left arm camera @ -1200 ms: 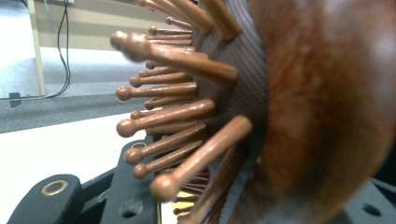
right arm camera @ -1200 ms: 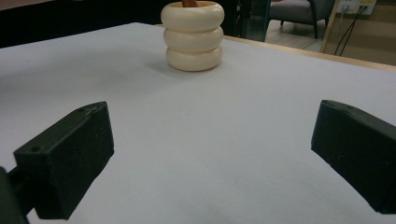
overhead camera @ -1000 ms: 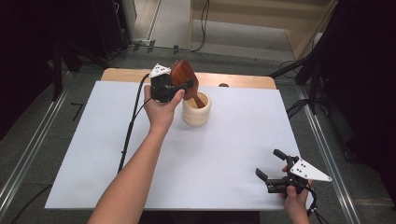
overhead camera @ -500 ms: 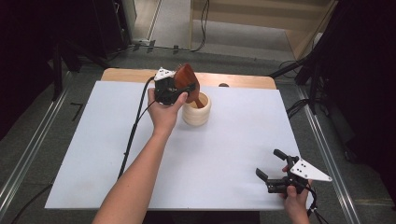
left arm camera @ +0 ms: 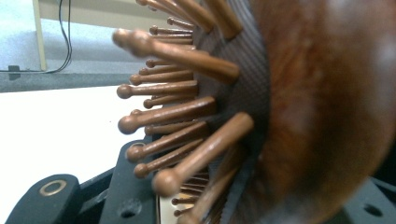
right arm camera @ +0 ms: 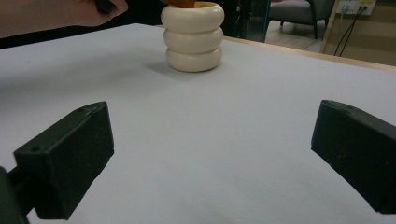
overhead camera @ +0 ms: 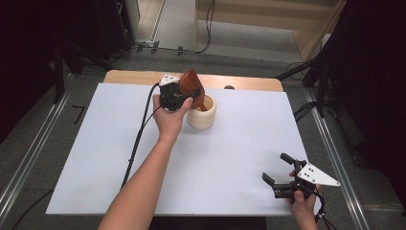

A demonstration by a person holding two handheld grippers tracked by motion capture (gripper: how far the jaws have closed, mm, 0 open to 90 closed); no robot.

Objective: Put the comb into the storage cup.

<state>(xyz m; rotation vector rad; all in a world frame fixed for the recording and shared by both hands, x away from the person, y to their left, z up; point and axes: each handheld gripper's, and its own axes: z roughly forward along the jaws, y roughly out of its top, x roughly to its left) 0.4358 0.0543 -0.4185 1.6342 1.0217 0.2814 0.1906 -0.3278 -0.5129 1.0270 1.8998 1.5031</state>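
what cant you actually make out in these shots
- Handle end of the wooden hairbrush: high view, down inside the cream holder, whose wall hides it.
- Holder's inside: right gripper view, the camera looks from below its rim.
- Left tongs: high view, the hand and brush head cover where the pads meet the brush.
- Brush back: left gripper view, too close, blurred.

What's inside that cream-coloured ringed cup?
The handle of the wooden hairbrush goes down into the cup, while the left gripper holds the brush's head. Its wall hides the handle's lower end and the bottom.
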